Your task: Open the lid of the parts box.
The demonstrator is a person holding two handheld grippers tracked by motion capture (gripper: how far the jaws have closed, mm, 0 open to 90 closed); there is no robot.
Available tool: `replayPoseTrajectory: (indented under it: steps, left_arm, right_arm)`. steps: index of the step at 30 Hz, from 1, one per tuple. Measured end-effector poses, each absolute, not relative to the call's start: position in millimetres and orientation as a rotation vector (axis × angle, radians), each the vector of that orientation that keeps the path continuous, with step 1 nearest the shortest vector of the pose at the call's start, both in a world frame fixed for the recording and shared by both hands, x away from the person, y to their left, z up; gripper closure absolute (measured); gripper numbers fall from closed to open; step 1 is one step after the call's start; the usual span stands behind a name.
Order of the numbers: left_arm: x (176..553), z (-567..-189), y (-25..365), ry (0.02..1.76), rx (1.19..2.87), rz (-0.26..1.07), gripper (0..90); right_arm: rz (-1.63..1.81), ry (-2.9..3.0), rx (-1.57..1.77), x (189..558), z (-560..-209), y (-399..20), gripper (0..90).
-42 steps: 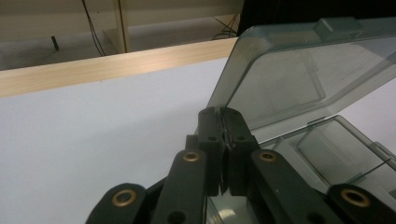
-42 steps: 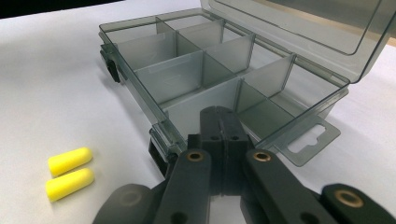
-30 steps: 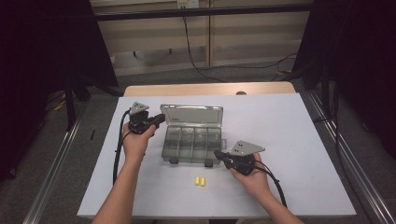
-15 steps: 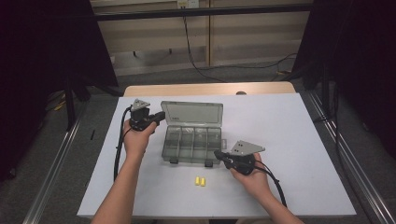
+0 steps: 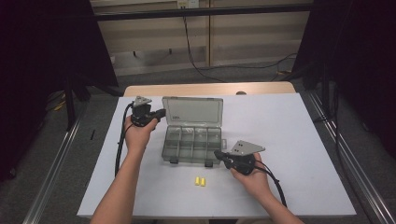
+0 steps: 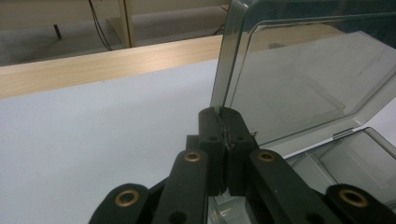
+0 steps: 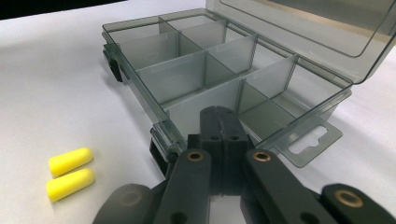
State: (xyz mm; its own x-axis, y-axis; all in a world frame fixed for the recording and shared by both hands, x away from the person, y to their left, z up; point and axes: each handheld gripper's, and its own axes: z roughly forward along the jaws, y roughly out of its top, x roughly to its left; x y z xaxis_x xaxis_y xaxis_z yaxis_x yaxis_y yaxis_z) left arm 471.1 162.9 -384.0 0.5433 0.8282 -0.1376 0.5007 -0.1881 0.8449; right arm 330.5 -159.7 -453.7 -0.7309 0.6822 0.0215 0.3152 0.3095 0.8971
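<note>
1. My left claw (image 6: 223,122): jaws pressed together, holding nothing, tips at the near left edge of the raised lid (image 6: 299,70).
2. My right claw (image 7: 223,122): jaws together, empty, at the box's (image 5: 191,143) near right corner.
3. Box open, compartments empty.
4. Judged remaining: two earplugs (image 5: 200,181) lie on the table (image 5: 289,121) just near the box, not yet loaded.

Organizer box (image 5: 192,143) mid-table, lid (image 5: 193,111) upright: blocks approach from the far side. Two yellow earplugs (image 5: 200,181) near the front edge, open table all round them.
</note>
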Motion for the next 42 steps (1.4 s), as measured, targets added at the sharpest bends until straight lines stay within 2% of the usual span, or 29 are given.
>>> replayPoseTrajectory:
  steps: [13, 28, 38, 42]
  left_arm:
    - [482, -388, 163, 1.115, 1.889, 0.445, 90.0]
    - [469, -393, 153, 1.058, 1.904, 0.417, 90.0]
    - [452, -395, 156, 1.013, 1.891, 0.406, 79.0]
    - [445, -395, 159, 1.018, 1.860, 0.406, 70.8]
  right_arm:
    - [1.388, 2.227, 0.865, 331, -453, -161, 90.0]
    - [1.392, 2.233, 0.846, 331, -453, -163, 90.0]
    - [1.440, 2.209, 0.865, 332, -455, -164, 87.6]
    - [1.472, 2.202, 0.895, 332, -455, -166, 85.0]
